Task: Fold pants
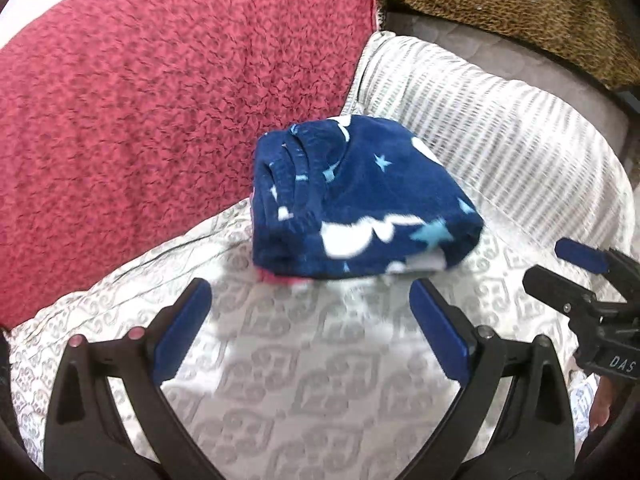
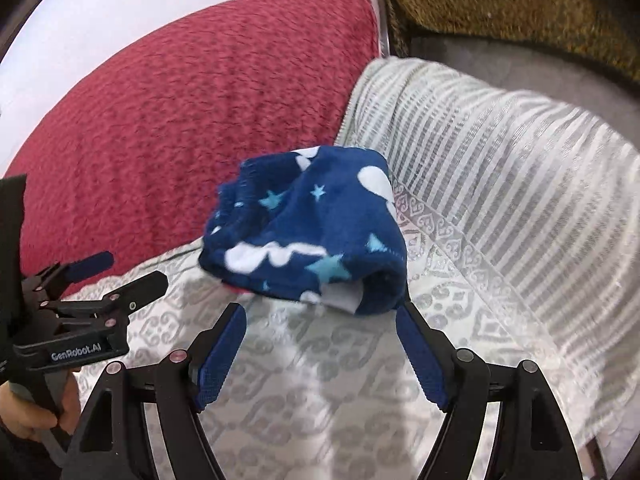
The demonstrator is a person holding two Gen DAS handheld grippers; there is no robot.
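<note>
Left gripper (image 1: 310, 288), right gripper (image 2: 320, 310) spread, empty — folded pants (image 1: 360, 196) just ahead

The left black two-finger gripper with blue padded fingers (image 1: 310, 294) points forward and slightly downward, its jaws spread wide with nothing between them. In the right wrist view it appears at the left edge, seen from the side, its fingers parted, and the person's bare left hand (image 2: 38, 412) wraps around the handle below the body. The right black two-finger gripper with blue padded fingers (image 2: 322, 318) takes the same forward, slightly downward pose, jaws equally wide and holding nothing. In the left wrist view it enters from the right edge, one blue finger (image 1: 582, 255) reaching out. The two grippers sit side by side, apart from each other.
</note>
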